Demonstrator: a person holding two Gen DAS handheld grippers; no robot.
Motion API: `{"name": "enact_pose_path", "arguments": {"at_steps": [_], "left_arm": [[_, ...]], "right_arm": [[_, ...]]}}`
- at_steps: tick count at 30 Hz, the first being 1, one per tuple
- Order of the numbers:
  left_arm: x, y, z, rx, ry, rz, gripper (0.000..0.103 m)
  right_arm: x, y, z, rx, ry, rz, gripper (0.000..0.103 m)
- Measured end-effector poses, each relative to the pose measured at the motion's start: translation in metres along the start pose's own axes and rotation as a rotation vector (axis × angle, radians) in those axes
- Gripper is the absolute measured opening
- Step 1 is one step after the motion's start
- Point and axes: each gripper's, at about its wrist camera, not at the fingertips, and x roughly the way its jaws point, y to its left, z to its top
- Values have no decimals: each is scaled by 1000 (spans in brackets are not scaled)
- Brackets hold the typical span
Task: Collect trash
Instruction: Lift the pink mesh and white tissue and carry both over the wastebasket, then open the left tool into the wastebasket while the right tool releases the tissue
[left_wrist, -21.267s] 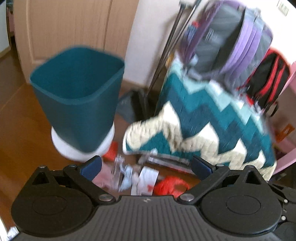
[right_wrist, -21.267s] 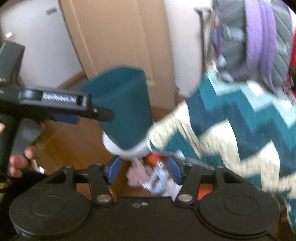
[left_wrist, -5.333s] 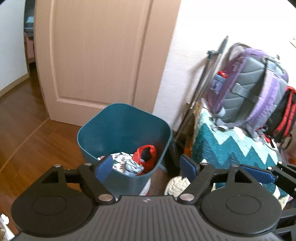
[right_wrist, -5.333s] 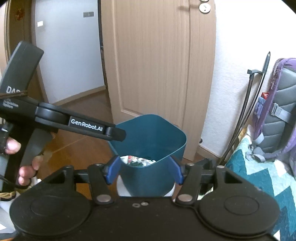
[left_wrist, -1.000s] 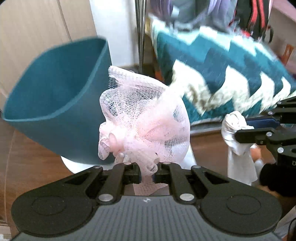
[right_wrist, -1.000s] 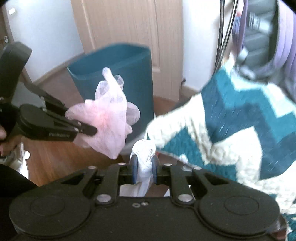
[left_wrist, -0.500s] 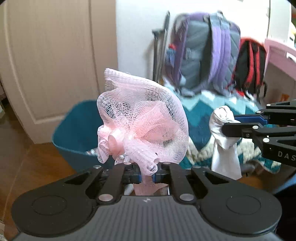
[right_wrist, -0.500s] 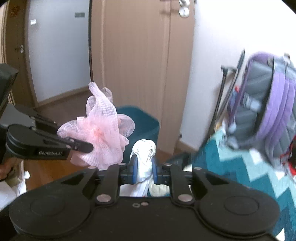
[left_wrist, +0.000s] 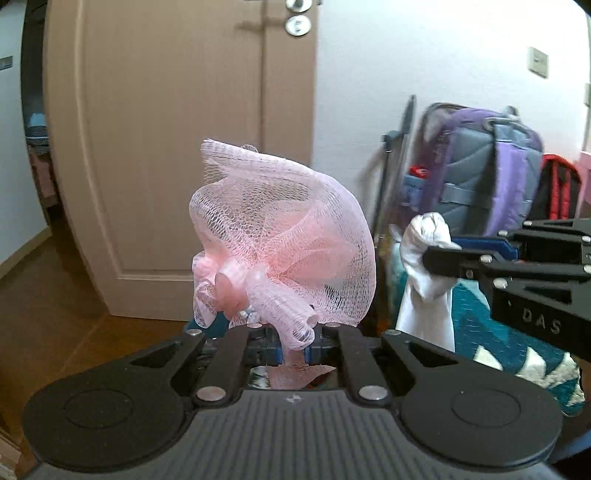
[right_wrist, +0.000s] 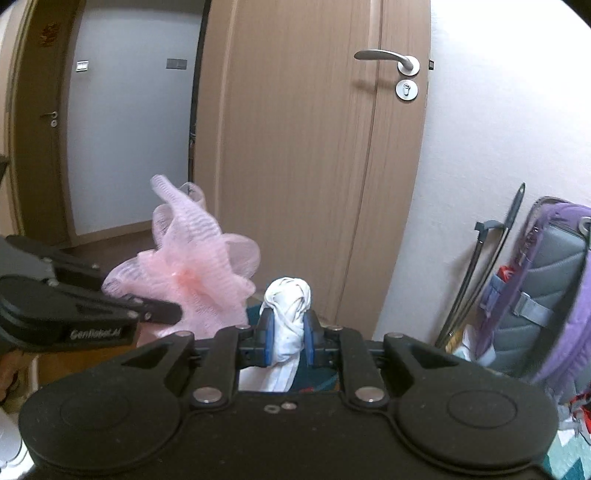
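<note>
A crumpled pink mesh net puff (left_wrist: 280, 254) is pinched between the nearly closed jaws of the left gripper (left_wrist: 293, 349). To its right, a knotted white cloth bundle (right_wrist: 288, 317) is clamped by the right gripper (right_wrist: 289, 341) (teal bin edge glimpsed below). A beige wooden door (right_wrist: 306, 147) stands far behind.

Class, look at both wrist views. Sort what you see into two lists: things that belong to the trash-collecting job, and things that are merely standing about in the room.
Part of the job:
- pink mesh puff, gripped in the left tool
- knotted white rag, gripped in the right tool
- teal bin, barely visible below the rag

Just standing about:
- purple backpack
- red and black bag
- zigzag blanket
- door
</note>
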Motion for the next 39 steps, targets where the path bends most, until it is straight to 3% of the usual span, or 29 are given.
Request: {"name": "enact_pose_path", "arguments": {"at_steps": [7, 19, 31, 39], "left_arm": [[55, 27, 4, -12, 78, 37, 10], [159, 38, -18, -48, 247, 40, 10], [201, 30, -45, -70, 381, 22, 11], [194, 28, -47, -124, 402, 15, 25]], "right_arm": [[70, 5, -1, -8, 32, -16, 16], [158, 0, -52, -4, 201, -15, 18], [172, -5, -73, 26, 302, 41, 30], [153, -6, -69, 32, 327, 42, 36]]}}
